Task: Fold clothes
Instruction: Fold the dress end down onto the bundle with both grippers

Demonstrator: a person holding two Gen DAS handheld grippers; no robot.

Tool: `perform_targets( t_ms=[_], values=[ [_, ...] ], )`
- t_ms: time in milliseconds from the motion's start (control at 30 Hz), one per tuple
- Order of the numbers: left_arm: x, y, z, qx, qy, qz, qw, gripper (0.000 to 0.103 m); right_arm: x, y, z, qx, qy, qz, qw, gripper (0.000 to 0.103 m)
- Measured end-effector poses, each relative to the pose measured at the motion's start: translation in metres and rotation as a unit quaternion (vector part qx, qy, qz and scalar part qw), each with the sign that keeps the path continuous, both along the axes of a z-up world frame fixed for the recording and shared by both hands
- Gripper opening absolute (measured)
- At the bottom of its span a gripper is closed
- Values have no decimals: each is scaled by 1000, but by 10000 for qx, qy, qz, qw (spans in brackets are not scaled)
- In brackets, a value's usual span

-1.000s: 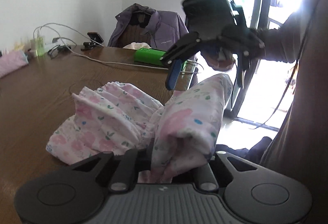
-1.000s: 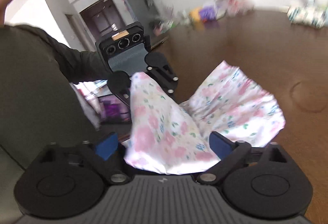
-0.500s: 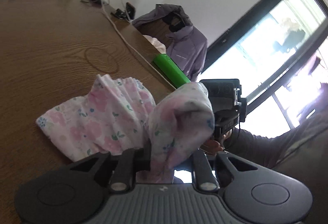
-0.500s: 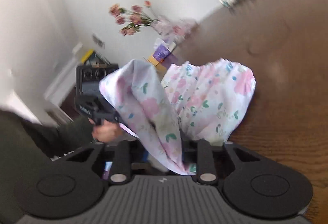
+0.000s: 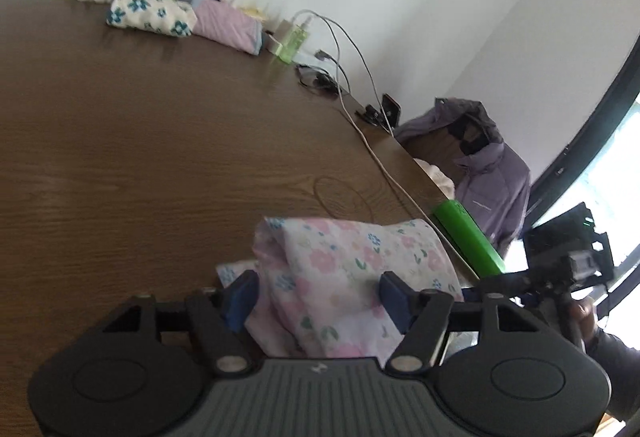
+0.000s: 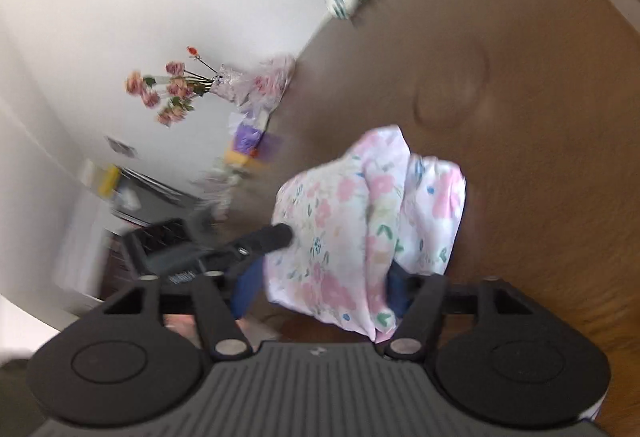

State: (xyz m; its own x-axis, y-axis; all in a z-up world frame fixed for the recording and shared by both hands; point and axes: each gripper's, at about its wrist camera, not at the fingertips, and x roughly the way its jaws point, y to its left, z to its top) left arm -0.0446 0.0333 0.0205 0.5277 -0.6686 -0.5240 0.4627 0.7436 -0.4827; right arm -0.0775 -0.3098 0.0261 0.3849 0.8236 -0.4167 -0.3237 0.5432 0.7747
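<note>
A pink floral garment (image 5: 352, 269) lies in a folded bundle on the brown wooden table (image 5: 120, 137), near its edge. My left gripper (image 5: 318, 293) straddles the near end of the bundle. Its jaws are opening, and the blue pads (image 5: 240, 295) stand wide on either side of the cloth without pinching it. In the right wrist view the same garment (image 6: 360, 221) sits between the jaws of my right gripper (image 6: 324, 289), which are also opening. One of its pads is partly hidden behind the cloth. The two grippers face each other across the bundle.
Folded clothes (image 5: 148, 13) and a purple bundle (image 5: 228, 25) lie at the table's far edge. A white cable (image 5: 384, 165) and a green box (image 5: 468, 237) are to the right. A purple jacket (image 5: 484, 165) hangs on a chair beyond. A flower vase (image 6: 176, 89) stands at the far side.
Both grippers held a raised fold of the garment half a second ago. Both have rolled and come down, the fold now lies on the bundle, and both pairs of jaws have spread wide.
</note>
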Motion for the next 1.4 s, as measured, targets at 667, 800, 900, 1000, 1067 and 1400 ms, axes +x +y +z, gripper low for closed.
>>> perform_targets(
  t_ms=[667, 800, 900, 1000, 1067, 1400],
  values=[
    [-9, -20, -2, 267, 425, 357, 9981, 87, 11, 27, -1, -1484, -1161, -537, 9806, 81],
    [-5, -29, -4, 122, 384, 229, 9989, 82, 4, 36, -3, -1403, -1170, -481, 9820, 76],
    [1, -29, -6, -9, 545, 156, 9984, 74, 3, 39, -3, -1228, -1067, -489, 9855, 68],
    [12, -23, -13, -336, 955, 67, 9948, 44, 8, 36, -9, -881, -698, -554, 9921, 50],
    [18, -19, -18, -461, 1111, 64, 9927, 33, 13, 31, -17, -546, -306, -575, 9964, 26],
    [37, 1, -29, -1098, 1610, 94, 9808, 39, 5, 19, -7, -698, -423, -937, 9923, 63]
  ],
)
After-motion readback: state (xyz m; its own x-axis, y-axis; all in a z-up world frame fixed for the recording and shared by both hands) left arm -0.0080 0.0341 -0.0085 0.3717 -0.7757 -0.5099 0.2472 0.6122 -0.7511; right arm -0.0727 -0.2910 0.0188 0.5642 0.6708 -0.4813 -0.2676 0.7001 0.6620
